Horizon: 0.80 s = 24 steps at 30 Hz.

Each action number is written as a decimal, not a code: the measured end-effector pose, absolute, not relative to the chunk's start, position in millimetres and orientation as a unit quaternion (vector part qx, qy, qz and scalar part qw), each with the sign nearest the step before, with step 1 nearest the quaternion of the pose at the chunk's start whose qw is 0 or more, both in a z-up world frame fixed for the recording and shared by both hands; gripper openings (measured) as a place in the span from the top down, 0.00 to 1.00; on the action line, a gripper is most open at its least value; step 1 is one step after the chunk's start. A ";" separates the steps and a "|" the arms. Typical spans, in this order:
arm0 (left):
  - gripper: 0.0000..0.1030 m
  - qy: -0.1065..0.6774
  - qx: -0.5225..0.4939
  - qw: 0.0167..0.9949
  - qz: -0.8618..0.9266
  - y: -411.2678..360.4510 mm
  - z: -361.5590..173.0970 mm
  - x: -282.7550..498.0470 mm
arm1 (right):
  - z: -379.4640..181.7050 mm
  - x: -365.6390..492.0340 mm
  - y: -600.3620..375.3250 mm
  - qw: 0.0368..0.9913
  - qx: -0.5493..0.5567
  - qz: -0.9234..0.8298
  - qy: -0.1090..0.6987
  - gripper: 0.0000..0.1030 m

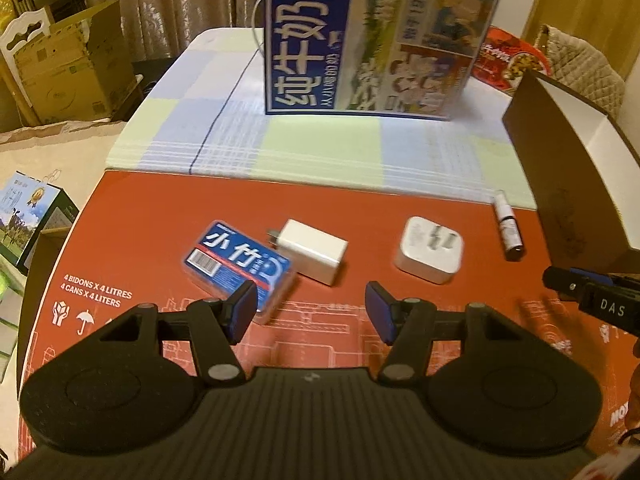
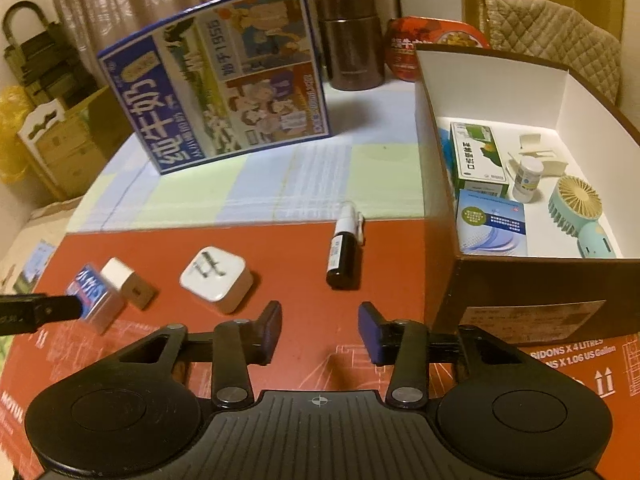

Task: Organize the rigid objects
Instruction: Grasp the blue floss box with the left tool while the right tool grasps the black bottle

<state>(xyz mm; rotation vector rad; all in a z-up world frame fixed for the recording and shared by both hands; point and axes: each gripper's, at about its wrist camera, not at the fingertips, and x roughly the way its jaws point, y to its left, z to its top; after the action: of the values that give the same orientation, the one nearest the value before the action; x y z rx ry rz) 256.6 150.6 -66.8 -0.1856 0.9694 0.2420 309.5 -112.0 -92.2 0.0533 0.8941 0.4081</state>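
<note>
Small rigid items strewn in a row on a red flattened carton (image 1: 160, 208) atop the worktop: blue packet (image 1: 236, 266) at far left, white charger (image 1: 316, 250) touching its side, square plug (image 1: 430, 250) prongs-up further right, dark spray vial (image 1: 506, 226) lying on its side nearest the brown box (image 1: 568, 184). Left claw (image 1: 310, 312) hovering low over the carton, jaws apart and empty, left pad just in front of the blue packet's near corner. Right claw (image 2: 320, 332) likewise poised above the carton, jaws parted with nothing between them, spray vial (image 2: 344, 256) just ahead and square plug (image 2: 216, 278) off to its left. Brown box (image 2: 520, 292) standing open at right, white inside, already holding a green carton (image 2: 478, 156), a blue-and-white pack (image 2: 492, 222), a small white bottle (image 2: 528, 178) and a mint handheld fan (image 2: 580, 216). Upended milk case (image 2: 216, 84) at the back on the checked cloth (image 2: 260, 188), dark flask (image 2: 352, 40) and red tub (image 2: 404, 52) behind.
</note>
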 end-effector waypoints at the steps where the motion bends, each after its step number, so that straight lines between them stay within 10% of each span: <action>1: 0.46 0.465 -0.089 0.873 0.117 153.5 -68.7 258.1 | -95.8 311.6 -109.3 0.884 0.023 0.188 0.427 0.71; 24: 0.46 0.482 -0.081 0.866 0.105 192.5 -93.0 283.5 | -141.9 355.5 -78.9 0.902 0.016 0.116 0.417 0.74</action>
<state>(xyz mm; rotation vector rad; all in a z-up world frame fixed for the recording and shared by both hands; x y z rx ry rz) 283.5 192.5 -93.0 -0.1704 1.0090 0.2193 355.5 -78.9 -141.9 0.0327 0.8616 0.2398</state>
